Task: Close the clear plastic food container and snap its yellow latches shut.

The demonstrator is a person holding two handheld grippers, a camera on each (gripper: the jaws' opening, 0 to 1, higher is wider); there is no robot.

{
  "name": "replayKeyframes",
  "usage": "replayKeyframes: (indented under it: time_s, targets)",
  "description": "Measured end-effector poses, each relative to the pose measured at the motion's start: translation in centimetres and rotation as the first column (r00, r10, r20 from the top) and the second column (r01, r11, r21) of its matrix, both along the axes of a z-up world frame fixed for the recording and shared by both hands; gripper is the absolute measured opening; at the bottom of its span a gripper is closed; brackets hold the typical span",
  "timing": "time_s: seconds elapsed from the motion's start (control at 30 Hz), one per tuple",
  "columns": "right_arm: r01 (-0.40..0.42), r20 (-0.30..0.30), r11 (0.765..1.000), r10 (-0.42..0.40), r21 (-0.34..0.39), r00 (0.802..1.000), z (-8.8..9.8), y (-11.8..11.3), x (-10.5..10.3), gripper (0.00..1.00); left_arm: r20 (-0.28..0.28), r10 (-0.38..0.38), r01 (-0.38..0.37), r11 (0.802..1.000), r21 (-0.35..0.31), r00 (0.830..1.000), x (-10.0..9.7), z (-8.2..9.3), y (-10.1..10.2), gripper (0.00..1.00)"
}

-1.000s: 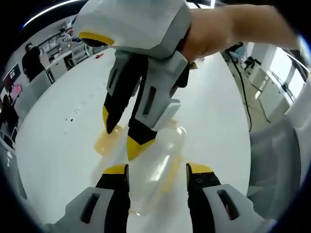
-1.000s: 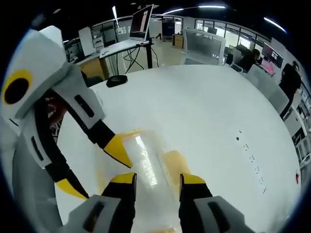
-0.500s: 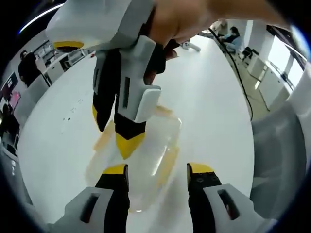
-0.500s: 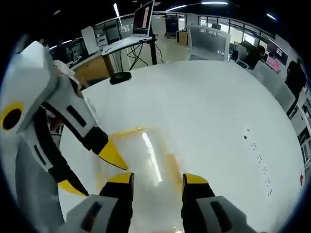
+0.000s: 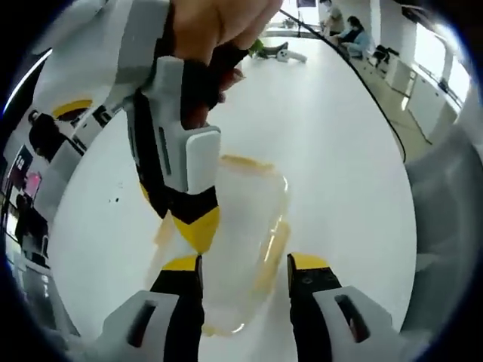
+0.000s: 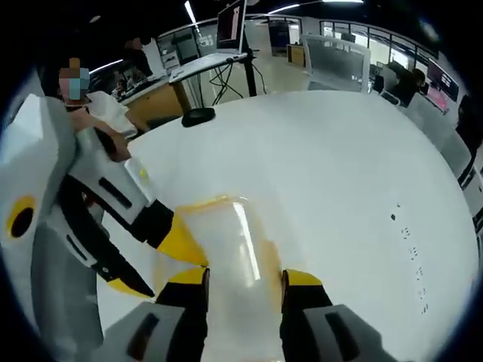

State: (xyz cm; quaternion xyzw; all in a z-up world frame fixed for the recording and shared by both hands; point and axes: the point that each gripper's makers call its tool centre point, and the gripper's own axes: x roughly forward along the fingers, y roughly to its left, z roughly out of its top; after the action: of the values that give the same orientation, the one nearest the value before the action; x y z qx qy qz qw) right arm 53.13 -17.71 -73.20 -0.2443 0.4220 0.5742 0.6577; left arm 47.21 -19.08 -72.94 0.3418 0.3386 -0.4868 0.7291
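Note:
The clear plastic food container [image 5: 245, 215] lies on the white table [image 5: 332, 151], with yellow latches [image 5: 272, 245] along its sides. My left gripper [image 5: 243, 268] is open, its jaws standing at either side of the container's near end. From above, held by a hand, my right gripper [image 5: 175, 215] reaches down open, one yellow tip on the container's left part. In the right gripper view the container [image 6: 226, 234] lies just ahead of the open right gripper [image 6: 245, 277]. The left gripper [image 6: 155, 264] comes in from the left, one tip at the container's left edge.
A black mouse-like object [image 6: 198, 115] lies near the table's far edge. Beyond it stand a desk with a laptop [image 6: 230, 26] and office furniture with people. Small dark marks [image 6: 407, 234] dot the table on the right. The table's curved edge [image 5: 404, 162] runs on the right.
Both cameras have tilted, so more of the container shows. The right gripper has swung more upright over the container's left side. The container has stayed on the table.

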Motion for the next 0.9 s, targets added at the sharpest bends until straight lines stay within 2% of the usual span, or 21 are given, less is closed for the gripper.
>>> replayKeyframes:
  time_s: [0.13, 0.43, 0.57, 0.63, 0.67, 0.7, 0.73, 0.9]
  targets:
    - [-0.056, 0.001, 0.998, 0.056, -0.018, 0.998, -0.02, 0.12, -0.13, 0.34, -0.003, 0.002, -0.002, 1.000, 0.002, 1.000, 0.18, -0.02, 0.05, 0.40]
    - [-0.105, -0.024, 0.991, 0.103, -0.082, 0.994, -0.17, 0.04, -0.06, 0.30, 0.014, 0.010, -0.010, 1.000, 0.016, 1.000, 0.45, -0.22, 0.05, 0.37]
    - [-0.117, -0.052, 0.988, 0.112, -0.104, 0.992, -0.34, -0.06, 0.20, 0.26, 0.029, 0.009, -0.010, 1.000, 0.018, 1.000, 0.60, -0.36, 0.05, 0.36]
    - [-0.128, -0.074, 0.986, 0.120, -0.109, 0.990, -0.52, -0.07, 0.31, 0.25, 0.017, 0.029, -0.029, 1.000, 0.005, 0.999, 0.74, -0.42, -0.01, 0.34]
    - [-0.121, -0.094, 0.988, 0.112, -0.099, 0.989, -0.64, 0.10, 0.16, 0.24, 0.025, 0.036, -0.036, 0.999, 0.028, 0.999, 0.66, -0.80, 0.13, 0.34]
    - [-0.102, -0.090, 0.990, 0.093, -0.095, 0.992, -0.42, 0.48, 0.32, 0.24, 0.030, 0.041, -0.042, 0.998, 0.042, 0.999, 0.58, -0.83, 0.12, 0.34]
    - [-0.138, -0.093, 0.984, 0.128, -0.111, 0.987, -0.06, 0.71, -0.12, 0.24, 0.041, 0.015, -0.017, 0.999, 0.040, 0.999, 0.53, -0.72, -0.09, 0.34]
    - [-0.132, -0.098, 0.985, 0.122, -0.110, 0.988, 0.18, 0.36, -0.28, 0.25, 0.044, 0.006, -0.007, 1.000, 0.023, 0.999, 0.54, -0.43, 0.08, 0.35]
